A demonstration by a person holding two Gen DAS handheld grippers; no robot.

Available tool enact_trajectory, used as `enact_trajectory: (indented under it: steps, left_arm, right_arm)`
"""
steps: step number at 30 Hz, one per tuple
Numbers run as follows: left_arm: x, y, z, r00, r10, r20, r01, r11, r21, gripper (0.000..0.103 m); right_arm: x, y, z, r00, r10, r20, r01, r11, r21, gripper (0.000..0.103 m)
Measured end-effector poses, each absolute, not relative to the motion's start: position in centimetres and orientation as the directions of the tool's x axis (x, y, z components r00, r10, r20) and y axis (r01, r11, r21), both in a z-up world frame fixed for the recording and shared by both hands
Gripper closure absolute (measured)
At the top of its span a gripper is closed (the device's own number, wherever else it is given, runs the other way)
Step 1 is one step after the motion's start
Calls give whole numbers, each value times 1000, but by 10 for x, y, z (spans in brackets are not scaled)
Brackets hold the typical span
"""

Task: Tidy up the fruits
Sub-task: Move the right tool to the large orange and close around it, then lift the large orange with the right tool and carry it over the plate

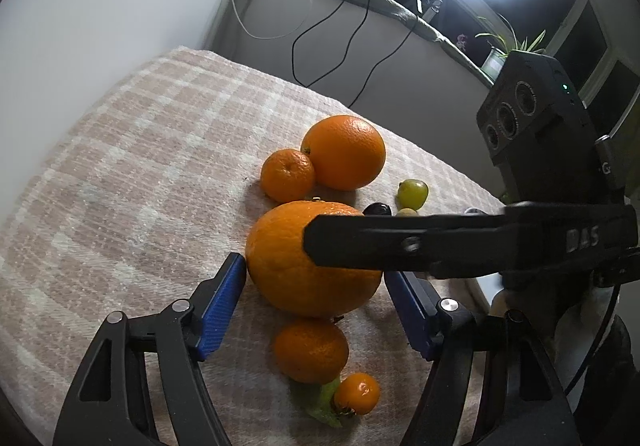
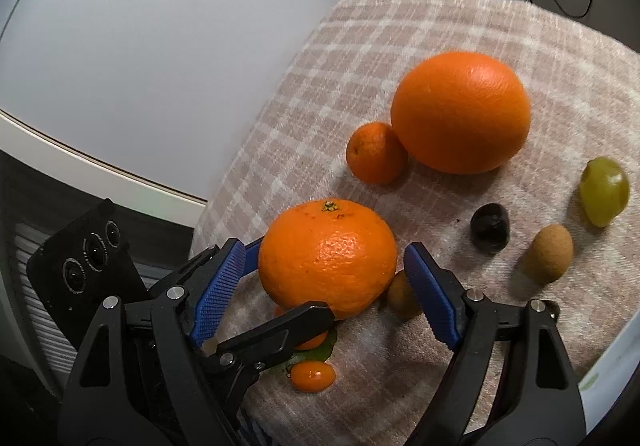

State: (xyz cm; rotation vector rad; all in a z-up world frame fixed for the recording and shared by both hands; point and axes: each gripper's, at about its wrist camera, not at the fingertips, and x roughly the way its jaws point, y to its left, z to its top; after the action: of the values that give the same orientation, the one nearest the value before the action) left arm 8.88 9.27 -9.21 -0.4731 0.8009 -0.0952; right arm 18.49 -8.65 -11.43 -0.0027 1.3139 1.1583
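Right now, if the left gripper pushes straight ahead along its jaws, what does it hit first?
The big orange, already sitting between the left gripper's jaws. The right gripper straddles the same fruit, one of its fingers crossing over it. Contact can't be confirmed from these views.

Both wrist cameras look steeply down, sharing one close orange.

right gripper: blue pads either side of the middle orange, left pad right up against the peel, right pad looks a hair off it
left gripper: black finger reaches in under that orange
cloth: checked, pinkish
big orange: further back, touching a mandarin
right side: green grape, dark grape, brown fruit, each apart
near edge: kumquat beside a green leaf
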Motion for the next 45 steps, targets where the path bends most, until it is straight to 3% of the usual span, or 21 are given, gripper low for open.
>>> enact_trajectory:
  steps: [5, 25, 45]
  left_arm:
    - [89, 91, -92, 699, -253, -669, -92, 896, -434, 32]
    - [78, 68, -65, 740, -220, -635, -52, 923, -380, 32]
    - [105, -32, -45, 716, -358, -599, 144, 916, -375, 32]
  right_arm:
    - [184, -88, -113, -170, 645, -745, -652, 493, 576, 27]
    - [172, -109, -84, -115, 687, -718, -667, 483, 568, 28]
    - [188, -234, -60, 51, 715, -697, -598, 581, 552, 28]
